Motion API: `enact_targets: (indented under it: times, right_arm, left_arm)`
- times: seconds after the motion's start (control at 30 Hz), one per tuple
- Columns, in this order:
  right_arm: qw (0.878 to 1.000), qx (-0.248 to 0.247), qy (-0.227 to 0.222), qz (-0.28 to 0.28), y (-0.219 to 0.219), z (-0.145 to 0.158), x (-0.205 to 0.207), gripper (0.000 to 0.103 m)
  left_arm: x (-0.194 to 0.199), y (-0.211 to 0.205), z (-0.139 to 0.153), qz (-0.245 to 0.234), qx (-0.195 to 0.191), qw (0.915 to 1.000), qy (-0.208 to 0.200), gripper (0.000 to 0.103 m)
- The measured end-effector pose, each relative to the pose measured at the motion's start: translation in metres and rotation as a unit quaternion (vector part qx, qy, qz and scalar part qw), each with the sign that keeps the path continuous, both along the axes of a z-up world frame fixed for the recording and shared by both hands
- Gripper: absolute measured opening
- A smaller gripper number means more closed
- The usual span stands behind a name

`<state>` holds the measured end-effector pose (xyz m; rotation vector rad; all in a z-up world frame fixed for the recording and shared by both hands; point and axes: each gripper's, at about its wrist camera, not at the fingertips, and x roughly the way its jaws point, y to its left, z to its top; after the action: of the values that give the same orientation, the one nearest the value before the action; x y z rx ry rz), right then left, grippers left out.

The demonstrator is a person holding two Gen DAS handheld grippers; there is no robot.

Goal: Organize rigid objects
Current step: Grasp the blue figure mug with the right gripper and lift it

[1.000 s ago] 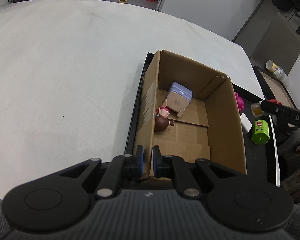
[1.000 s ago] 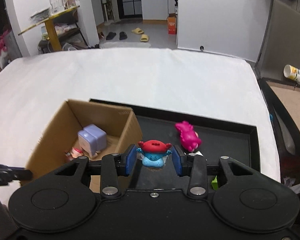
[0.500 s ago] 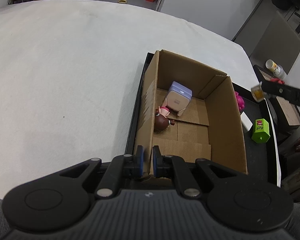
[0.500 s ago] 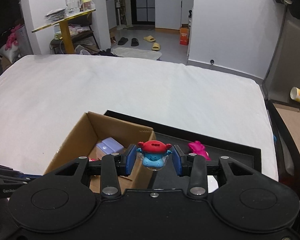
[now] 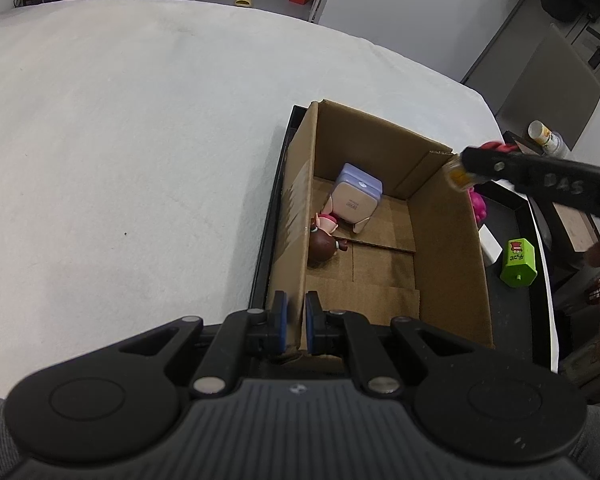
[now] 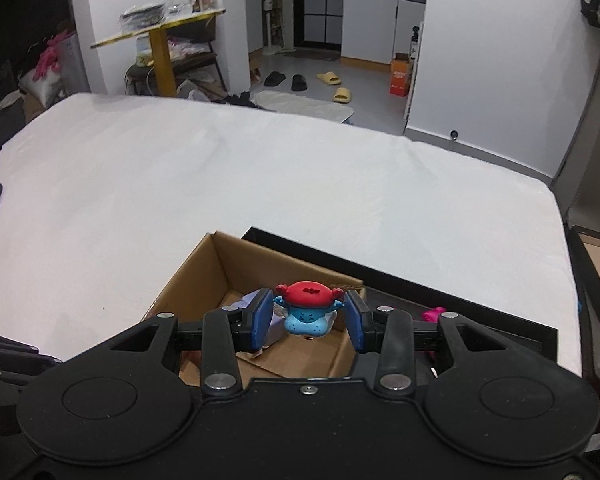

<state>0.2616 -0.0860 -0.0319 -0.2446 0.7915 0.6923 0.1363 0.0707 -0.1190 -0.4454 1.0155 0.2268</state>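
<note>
Gripping small, light, rigid red-and-blue plastic crab figurine [image 6: 308,312] at its sides, right fingers [image 6: 260,316] clenched; left fingers [image 5: 279,320] pinching brown cardboard box [image 5: 444,248] wall.

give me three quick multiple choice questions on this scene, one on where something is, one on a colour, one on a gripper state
1. Where is the lilac cube?
A. on the white cloth
B. inside the cardboard box
C. on the black tray beside the green toy

2. What colour is the top of the toy in the right gripper?
A. red
B. yellow
C. green

3. What is the left gripper doing?
A. hanging open over the cloth
B. holding the lilac cube
C. clamped on the box's wall

Answers:
1 B: it sits on the box floor near the far wall.
2 A: a red cap over a blue body.
3 C: both blue pads press the cardboard edge.
</note>
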Motion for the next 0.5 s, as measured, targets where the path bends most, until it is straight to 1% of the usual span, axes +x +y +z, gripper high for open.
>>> enact_targets:
  times: [0.2,0.33,0.4,0.43,0.5]
  right_arm:
    - [1.000,-0.021,0.011,0.009,0.014,-0.013,0.002,0.038]
    - [0.999,-0.032,0.009,0.003,0.019,-0.015,0.003,0.040]
    - [1.000,-0.030,0.003,-0.005,0.018,-0.013,0.003,0.041]
    - [1.000,-0.027,0.005,-0.007,0.016,-0.011,0.003,0.041]
    - [1.000,-0.020,0.010,-0.013,0.010,-0.009,0.004,0.042]
  left_arm:
    - [-0.001,0.003,0.000,0.001,-0.008,1.0000,-0.003,0.008]
    - [-0.001,0.002,0.000,-0.002,-0.006,1.0000,-0.003,0.008]
    - [-0.001,0.001,0.000,-0.005,-0.003,1.0000,-0.003,0.008]
    - [-0.001,0.001,0.001,-0.007,-0.007,0.9999,-0.007,0.008]
    - [-0.001,0.001,0.000,-0.004,-0.001,1.0000,-0.006,0.008]
